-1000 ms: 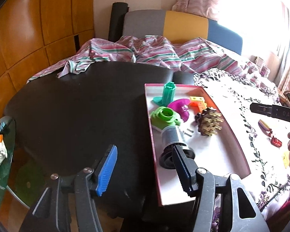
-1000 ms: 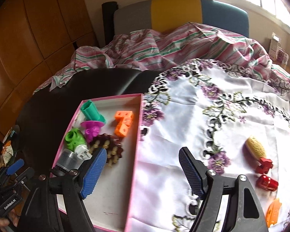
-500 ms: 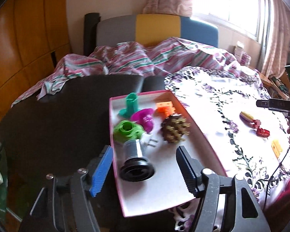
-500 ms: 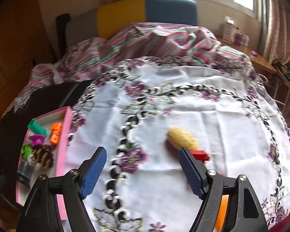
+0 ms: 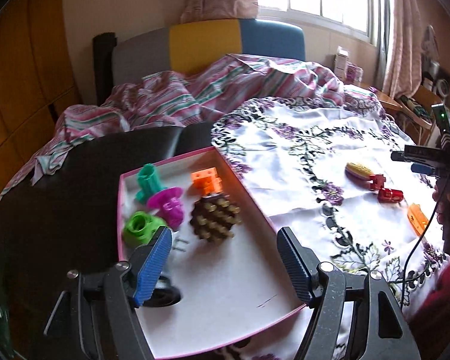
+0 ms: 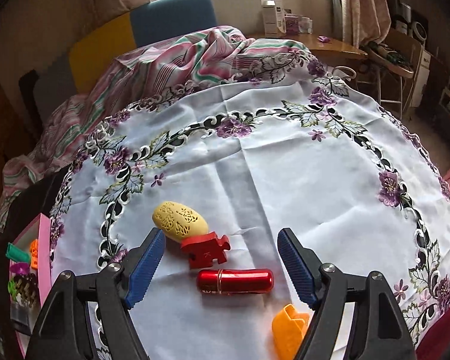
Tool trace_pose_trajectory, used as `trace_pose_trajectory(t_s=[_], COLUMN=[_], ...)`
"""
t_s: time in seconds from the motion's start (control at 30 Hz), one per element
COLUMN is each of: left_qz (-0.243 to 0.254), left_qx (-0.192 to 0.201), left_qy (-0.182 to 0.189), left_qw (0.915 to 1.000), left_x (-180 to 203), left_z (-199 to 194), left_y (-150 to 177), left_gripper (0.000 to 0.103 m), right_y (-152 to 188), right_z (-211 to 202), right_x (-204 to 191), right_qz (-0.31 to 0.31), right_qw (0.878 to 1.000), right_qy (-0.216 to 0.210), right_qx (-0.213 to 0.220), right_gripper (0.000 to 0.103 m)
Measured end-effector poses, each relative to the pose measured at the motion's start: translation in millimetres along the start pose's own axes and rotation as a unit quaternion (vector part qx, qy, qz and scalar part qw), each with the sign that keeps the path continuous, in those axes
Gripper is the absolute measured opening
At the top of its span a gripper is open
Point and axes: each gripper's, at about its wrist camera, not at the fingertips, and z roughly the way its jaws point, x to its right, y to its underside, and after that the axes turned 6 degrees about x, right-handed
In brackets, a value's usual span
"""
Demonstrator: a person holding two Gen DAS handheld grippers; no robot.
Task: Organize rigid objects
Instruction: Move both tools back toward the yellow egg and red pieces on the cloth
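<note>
Toys lie in two groups; a pink-rimmed tray (image 5: pixel 255 207) at lower centre of the left view holds a brown spiky ball (image 5: pixel 214 220); the left claw (image 5: pixel 222 258) above it is opening, nothing between; the right claw (image 6: pixel 222 258) hangs spread over a red capsule (image 6: pixel 235 281) and red puzzle piece (image 6: pixel 205 249) on the flowered cloth (image 6: pixel 285 180).

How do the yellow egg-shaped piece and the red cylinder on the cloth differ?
The yellow egg-shaped piece is matte, oval and pierced with a cut-out pattern; the red cylinder is glossy, metallic-looking and smooth. The egg lies diagonally and farther from the right claw, touching the red puzzle piece; the cylinder lies crosswise, nearer. Both lie loose on the embroidered cloth, outside the tray.
</note>
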Motion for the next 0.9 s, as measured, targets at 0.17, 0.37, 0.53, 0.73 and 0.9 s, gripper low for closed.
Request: trace_pose_trajectory(t_s=[0.17, 0.37, 0.53, 0.73, 0.9], left_qz=[0.019, 0.037, 0.049, 0.049, 0.039], left_qx=[-0.007, -0.016, -0.026, -0.057, -0.088], left_qy=[0.017, 0.035, 0.046, 0.076, 0.101], left_qw=[0.9996, 0.9986, 0.9974, 0.9943, 0.9903], left_x=[24, 50, 69, 90, 108], left_z=[14, 28, 42, 66, 91], left_y=[-9, -16, -21, -26, -37], left_gripper=[0.073, 0.073, 0.073, 0.073, 0.073], right_y=[0, -2, -3, -5, -5], right_z=[2, 4, 3, 3, -1], right_x=[8, 18, 30, 42, 57], right_qz=[0.021, 0.043, 0.072, 0.103, 0.142], right_qw=[1.000, 0.999, 0.997, 0.994, 0.990], right_qy=[0.001, 0.011, 0.014, 0.016, 0.020], right_qx=[-0.009, -0.014, -0.016, -0.018, -0.013], right_gripper=[0.078, 0.078, 0.078, 0.078, 0.078])
